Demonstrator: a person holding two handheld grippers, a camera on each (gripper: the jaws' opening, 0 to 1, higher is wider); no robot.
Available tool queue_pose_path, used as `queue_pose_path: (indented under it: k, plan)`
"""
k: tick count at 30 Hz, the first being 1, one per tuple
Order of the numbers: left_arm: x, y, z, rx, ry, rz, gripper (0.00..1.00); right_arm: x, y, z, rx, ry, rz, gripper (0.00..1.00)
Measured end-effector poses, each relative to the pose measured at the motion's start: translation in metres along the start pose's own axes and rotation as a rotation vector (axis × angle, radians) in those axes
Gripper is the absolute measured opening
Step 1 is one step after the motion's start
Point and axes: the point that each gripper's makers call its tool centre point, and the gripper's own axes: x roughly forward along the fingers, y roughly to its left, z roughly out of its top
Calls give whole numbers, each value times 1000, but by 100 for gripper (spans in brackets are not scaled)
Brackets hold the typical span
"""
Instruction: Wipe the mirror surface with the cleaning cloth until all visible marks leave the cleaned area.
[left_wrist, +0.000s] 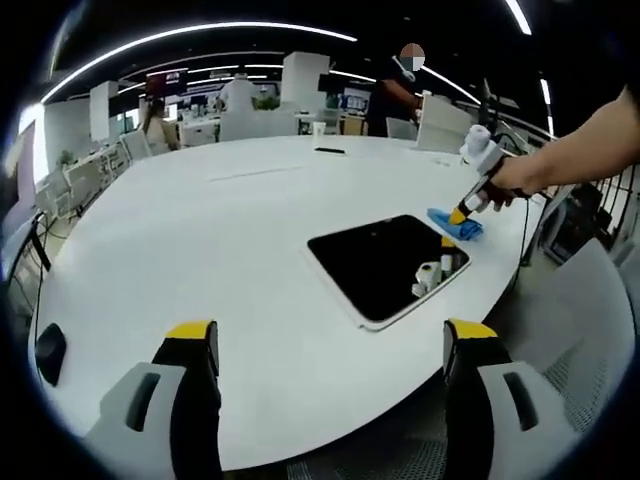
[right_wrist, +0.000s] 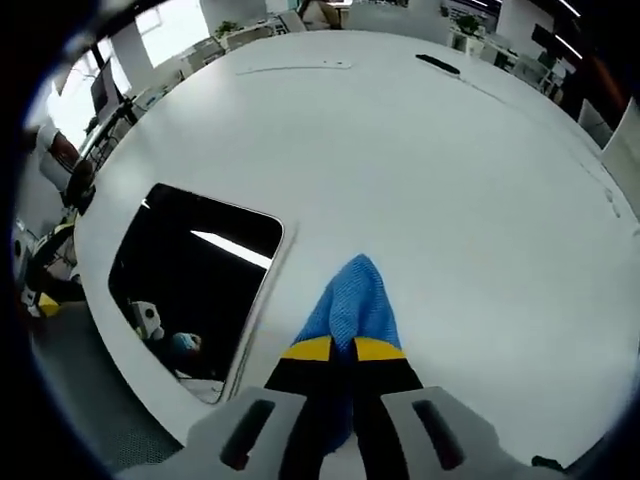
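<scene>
- The blue cleaning cloth (right_wrist: 348, 305) is clamped between the closed jaws of the right gripper (right_wrist: 340, 350) and rests on the white table (right_wrist: 450, 200), just beside the mirror (right_wrist: 190, 275).
- The left gripper (left_wrist: 330, 345) is held open and empty, near the table edge.
- No marks can be made out on the mirror; wiping is judged not yet begun.

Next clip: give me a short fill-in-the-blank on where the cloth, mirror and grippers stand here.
1. The right hand-held gripper is shut on the ____ cleaning cloth.
2. The cloth lies on the table ____ the mirror, not on its glass.
3. The left hand-held gripper is ____, holding nothing.

Missing words: blue; beside; open
</scene>
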Motion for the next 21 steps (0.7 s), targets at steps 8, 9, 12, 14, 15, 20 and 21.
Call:
queue_pose_path:
  k: [8,9,12,14,15,20,21]
  plan:
    - [1,-7,-5,-1,21,-36,98,0,1,-1,34,28,5,1]
    - [1,-7,-4,-1,17,-39,98,0,1,-1,-19,29,5,1]
    - [1,-7,-5,5,20,-40,99,0,1,0,7,40,-9,1]
    - [2,-7,-4,3,17,-44,99,0,0,1,-2,45,-4,1]
    - [2,-7,-5,2,20,-46,99,0,-1,1,14,55,0,1]
    - [2,-5,-7,-15,26,-38,99,-8,4,14,91,41,10,0]
    - [2,-5,-7,-19,24,-40,99,-9,6,17,90,40,13,0]
